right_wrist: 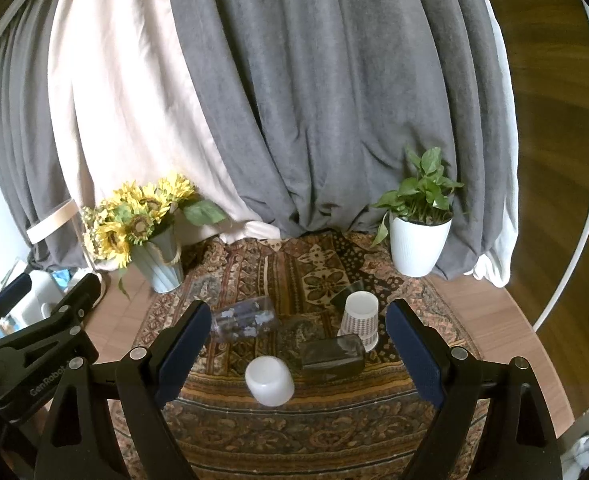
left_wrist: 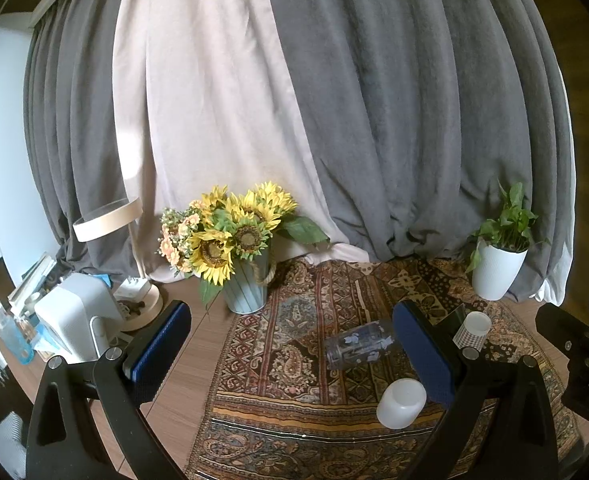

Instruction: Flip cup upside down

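Note:
A checked paper cup (right_wrist: 359, 319) stands upright, mouth up, on the patterned cloth (right_wrist: 294, 432); it also shows in the left wrist view (left_wrist: 472, 330). A white frosted cup (right_wrist: 269, 380) sits mouth down; it shows in the left wrist view too (left_wrist: 401, 403). A clear printed glass (right_wrist: 245, 317) lies on its side, also seen from the left wrist (left_wrist: 360, 345). A dark glass (right_wrist: 331, 354) lies on its side by the paper cup. My left gripper (left_wrist: 290, 344) and right gripper (right_wrist: 296, 354) are open and empty, above the cloth's near side.
A sunflower bucket (left_wrist: 246, 284) stands at the back left and a white plant pot (right_wrist: 416, 244) at the back right, before grey and cream curtains. A white appliance (left_wrist: 78, 320), a lamp and bottles crowd the left table edge.

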The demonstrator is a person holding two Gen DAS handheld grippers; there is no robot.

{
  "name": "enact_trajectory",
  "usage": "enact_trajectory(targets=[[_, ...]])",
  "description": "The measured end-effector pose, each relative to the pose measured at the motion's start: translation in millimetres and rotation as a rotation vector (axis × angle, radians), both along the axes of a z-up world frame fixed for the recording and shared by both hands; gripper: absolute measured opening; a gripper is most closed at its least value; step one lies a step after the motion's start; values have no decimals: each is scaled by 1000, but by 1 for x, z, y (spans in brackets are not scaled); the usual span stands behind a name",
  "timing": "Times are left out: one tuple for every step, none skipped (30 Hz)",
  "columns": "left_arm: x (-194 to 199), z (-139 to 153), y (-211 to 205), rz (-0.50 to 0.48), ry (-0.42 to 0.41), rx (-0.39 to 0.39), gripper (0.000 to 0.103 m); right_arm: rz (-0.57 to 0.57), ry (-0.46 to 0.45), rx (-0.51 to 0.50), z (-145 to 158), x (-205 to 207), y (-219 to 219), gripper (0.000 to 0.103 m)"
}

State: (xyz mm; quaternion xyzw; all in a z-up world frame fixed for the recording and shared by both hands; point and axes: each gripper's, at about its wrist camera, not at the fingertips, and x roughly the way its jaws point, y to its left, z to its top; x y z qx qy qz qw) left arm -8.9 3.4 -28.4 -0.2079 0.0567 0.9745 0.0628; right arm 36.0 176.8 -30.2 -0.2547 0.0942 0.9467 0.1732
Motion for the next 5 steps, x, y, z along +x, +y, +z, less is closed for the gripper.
enact_trajectory(targets=[[0,0,0,-2,1,1,103,0,-1,1,0,-1,-1,89],[-1,0,0,-6,0,3,103,0,-3,1,0,-1,-1,89],[-1,0,1,-7,-1,5,103,-1,-5,1,-1,-1,-2,89],[-1,0,1,-9,-3,8,103,-1,-5,0,-1,-1,-3,89],[-1,0,2,-13,0,8,103,0,-5,-1,-1,-1,-3,89]])
